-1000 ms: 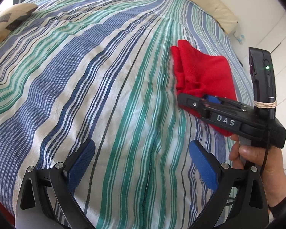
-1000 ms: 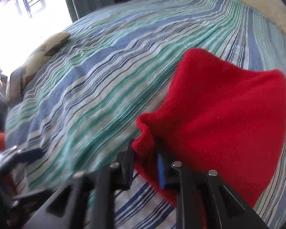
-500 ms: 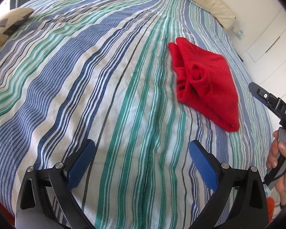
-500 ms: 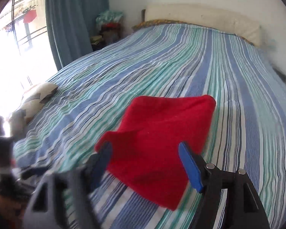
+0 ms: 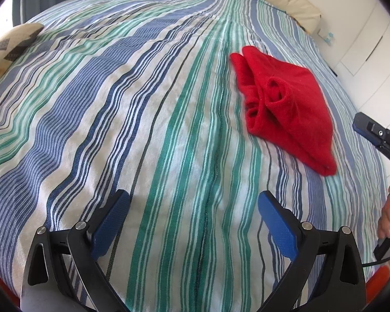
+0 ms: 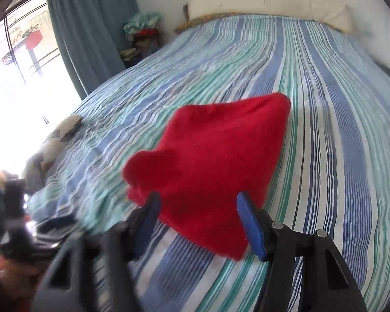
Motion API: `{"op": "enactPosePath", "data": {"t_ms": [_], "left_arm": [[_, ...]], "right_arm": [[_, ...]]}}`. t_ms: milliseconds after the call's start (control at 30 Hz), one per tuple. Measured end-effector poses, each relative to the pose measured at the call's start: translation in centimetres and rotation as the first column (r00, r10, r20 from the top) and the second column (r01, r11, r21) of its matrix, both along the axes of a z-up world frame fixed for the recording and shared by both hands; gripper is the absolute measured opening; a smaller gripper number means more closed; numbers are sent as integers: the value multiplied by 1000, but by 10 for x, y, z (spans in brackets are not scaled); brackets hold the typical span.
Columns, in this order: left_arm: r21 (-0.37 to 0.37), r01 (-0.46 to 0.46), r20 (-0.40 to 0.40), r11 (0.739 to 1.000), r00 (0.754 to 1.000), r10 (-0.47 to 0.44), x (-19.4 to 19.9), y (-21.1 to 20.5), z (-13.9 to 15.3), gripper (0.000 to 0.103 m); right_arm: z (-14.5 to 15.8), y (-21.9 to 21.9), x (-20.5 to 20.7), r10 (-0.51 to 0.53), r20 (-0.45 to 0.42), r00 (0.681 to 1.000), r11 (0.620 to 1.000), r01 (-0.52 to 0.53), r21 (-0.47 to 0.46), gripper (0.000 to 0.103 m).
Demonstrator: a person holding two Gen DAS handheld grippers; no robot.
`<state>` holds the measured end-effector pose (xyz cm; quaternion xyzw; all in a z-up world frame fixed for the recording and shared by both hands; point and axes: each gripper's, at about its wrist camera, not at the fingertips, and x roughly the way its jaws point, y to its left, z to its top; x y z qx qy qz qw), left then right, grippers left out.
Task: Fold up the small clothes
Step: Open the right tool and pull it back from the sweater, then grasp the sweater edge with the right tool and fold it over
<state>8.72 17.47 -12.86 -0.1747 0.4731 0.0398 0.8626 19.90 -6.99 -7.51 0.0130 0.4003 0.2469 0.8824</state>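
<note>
A bed [image 5: 132, 119] spreads wide under a woven blue, green and white striped cover. The folded red fleece garment [image 5: 286, 104] lies flat on its right side, roughly triangular. Both grippers hover spread and empty: left gripper [image 5: 192, 213] near, right gripper [image 6: 197, 208] just closing slightly.

Open striped bedspread [image 5: 148, 119]; only the red garment [image 5: 293, 109] seemingly interrupts it.

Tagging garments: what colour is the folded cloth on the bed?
Solid red cloth, plain, no pattern; clearest in the left wrist view.
</note>
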Motion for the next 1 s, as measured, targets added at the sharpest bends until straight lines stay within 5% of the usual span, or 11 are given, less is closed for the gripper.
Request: {"op": "enactPosePath", "data": {"t_ms": [167, 267, 433, 567, 733, 900, 1000], "left_arm": [[32, 11, 6, 999, 1000, -11, -4, -4, 2, 99], [28, -5, 13, 1000, 1000, 4, -8, 1, 5, 99], [-37, -29, 19, 999, 999, 29, -8, 8, 6, 99], [-20, -14, 19, 1000, 1000, 15, -6, 4, 7, 99], [-17, -11, 15, 1000, 1000, 11, -8, 5, 7, 99], [-13, -7, -8, 1000, 1000, 7, -6, 2, 3, 99], [-6, 4, -6, 1000, 1000, -4, -5, 0, 3, 99]], "right_arm": [[-16, 22, 12, 13, -38, 999, 1000, -14, -18, 63], [-55, 30, 25, -22, -186, 982, 997, 9, -75, 64], [-14, 48, 17, -39, -6, 999, 995, 38, -97, 64], [6, 72, 42, -120, 78, 990, 972, 133, -194, 64], [-22, 117, 55, -55, 63, 996, 946, 72, -316, 64], [-61, 149, 36, 57, 93, 994, 861, -2, -508, 65], [-57, 144, 31, 53, 101, 993, 864, 5, -504, 65]]}}
